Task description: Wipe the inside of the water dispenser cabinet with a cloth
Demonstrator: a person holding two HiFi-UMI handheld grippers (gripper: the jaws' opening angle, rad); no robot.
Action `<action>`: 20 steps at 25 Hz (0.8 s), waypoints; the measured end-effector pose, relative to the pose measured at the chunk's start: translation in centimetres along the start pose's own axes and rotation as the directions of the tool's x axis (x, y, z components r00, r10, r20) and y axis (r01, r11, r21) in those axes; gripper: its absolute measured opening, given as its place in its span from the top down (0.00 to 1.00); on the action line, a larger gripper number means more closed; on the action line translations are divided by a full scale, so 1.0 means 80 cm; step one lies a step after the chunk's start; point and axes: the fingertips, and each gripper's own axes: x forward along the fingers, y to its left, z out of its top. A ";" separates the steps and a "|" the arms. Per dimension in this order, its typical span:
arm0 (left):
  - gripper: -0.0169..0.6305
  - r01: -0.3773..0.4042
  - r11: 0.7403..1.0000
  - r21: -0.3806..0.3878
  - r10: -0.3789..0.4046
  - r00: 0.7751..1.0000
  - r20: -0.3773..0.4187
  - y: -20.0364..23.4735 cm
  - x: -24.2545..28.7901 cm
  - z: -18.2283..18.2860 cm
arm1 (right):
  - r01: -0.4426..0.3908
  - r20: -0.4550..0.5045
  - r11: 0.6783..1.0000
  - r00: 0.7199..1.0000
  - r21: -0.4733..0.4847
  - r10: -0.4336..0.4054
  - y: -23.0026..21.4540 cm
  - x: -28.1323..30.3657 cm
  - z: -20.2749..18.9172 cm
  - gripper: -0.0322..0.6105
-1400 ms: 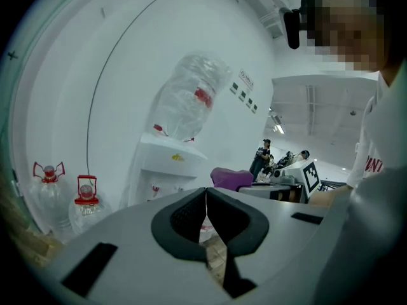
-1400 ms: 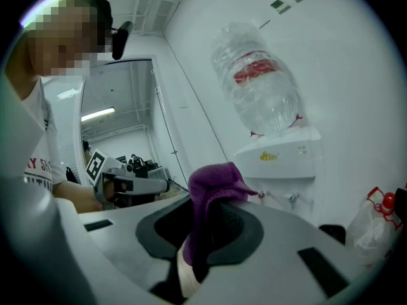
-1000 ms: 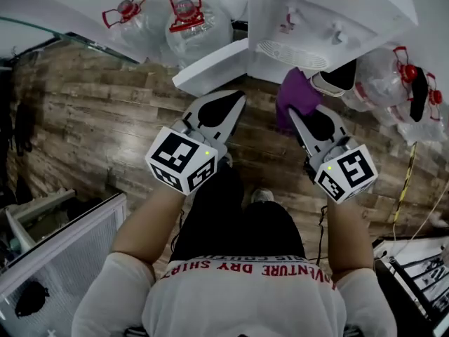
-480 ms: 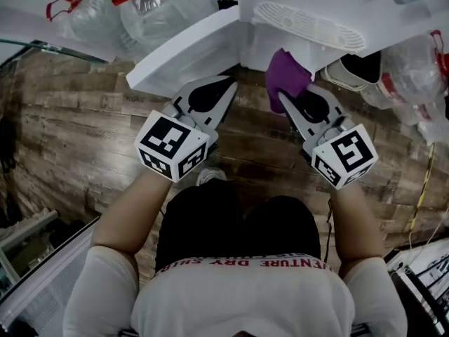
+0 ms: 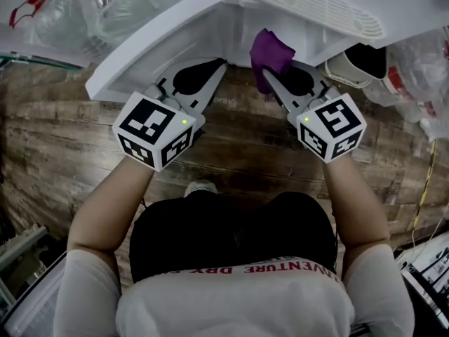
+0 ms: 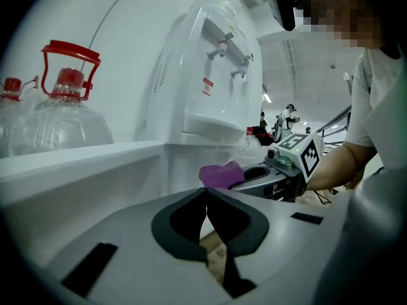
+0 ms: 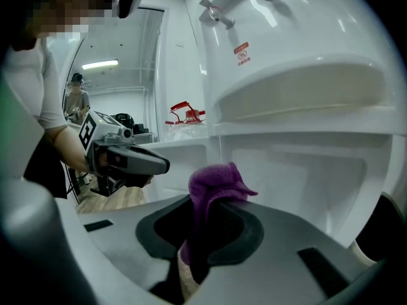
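Right gripper (image 5: 268, 81) clamps purple cloth (image 5: 271, 50) at the dispenser cabinet (image 7: 299, 170) opening. Left gripper (image 5: 219, 67) clenched, empty, just left of that cabinet.

Red capital print runs across the back of the person's white shirt (image 5: 266, 269), at the near edge of the head view and upside down there. The readable part says "VENTURE DRY SHIR". The water dispenser (image 6: 191, 62) has a small red label (image 6: 208, 85) below its taps, too small to read. The left marker cube (image 5: 154, 130) and right marker cube (image 5: 331, 126) bear only black-and-white square patterns.
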 end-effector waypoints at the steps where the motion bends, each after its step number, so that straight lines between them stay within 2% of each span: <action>1: 0.93 -0.008 1.000 -0.006 0.009 1.000 0.001 0.005 0.003 -0.002 | 0.002 -0.006 1.000 1.000 0.003 -0.002 -0.005 0.005 -0.002 0.85; 7: 0.93 -0.024 0.999 -0.023 0.025 1.000 0.015 0.016 0.019 -0.004 | 0.040 0.012 0.999 0.999 0.029 -0.040 -0.035 0.023 0.004 0.85; 14: 0.93 -0.004 1.000 -0.010 0.004 1.000 0.031 0.015 0.020 0.015 | 0.071 0.056 0.996 0.996 0.053 -0.074 -0.056 0.044 0.030 0.85; 20: 0.93 0.016 1.000 -0.009 -0.015 0.999 0.036 0.015 0.017 0.012 | 0.084 0.075 0.996 0.993 0.041 -0.087 -0.058 0.060 0.047 0.85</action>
